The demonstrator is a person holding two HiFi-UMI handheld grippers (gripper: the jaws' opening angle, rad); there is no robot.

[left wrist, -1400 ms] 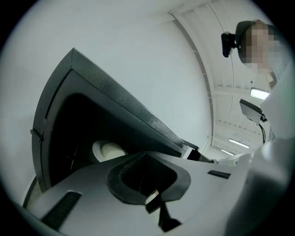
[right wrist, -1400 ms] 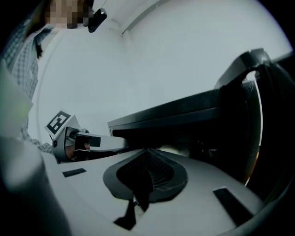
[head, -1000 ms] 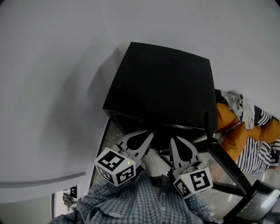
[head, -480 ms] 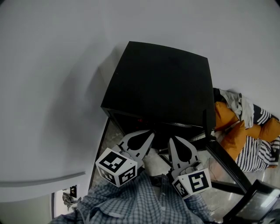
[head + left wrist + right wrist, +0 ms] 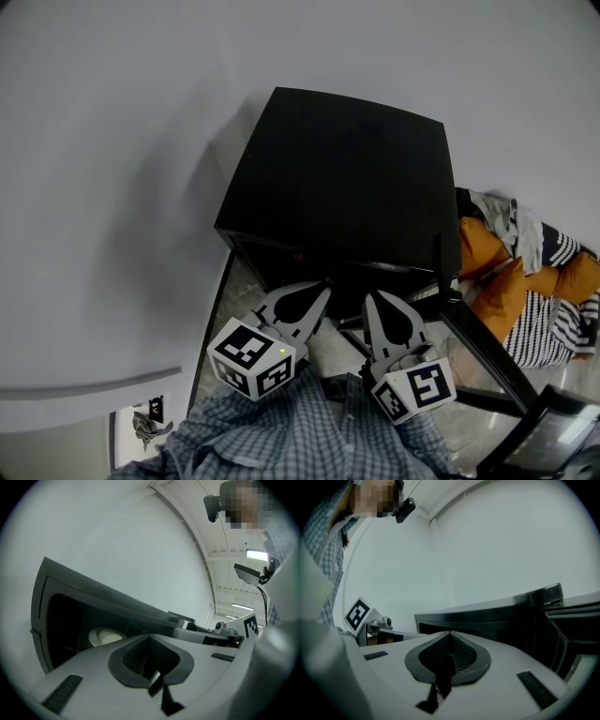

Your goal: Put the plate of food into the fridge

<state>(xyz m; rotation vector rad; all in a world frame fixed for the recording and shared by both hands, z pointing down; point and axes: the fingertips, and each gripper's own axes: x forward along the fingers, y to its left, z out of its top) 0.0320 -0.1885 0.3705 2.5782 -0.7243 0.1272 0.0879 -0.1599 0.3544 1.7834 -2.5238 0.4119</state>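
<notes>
plate: seen inside fridge, ahead and left of left gripper, judged nearer; right gripper alongside; both pressed together, nothing held.

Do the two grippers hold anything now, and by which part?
Nothing is held: left gripper and right gripper both have jaws shut and empty.

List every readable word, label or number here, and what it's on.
None readable.
Left tongs and right tongs: square marker patterns only, no letters.
Fridge: no brand or label visible.
</notes>
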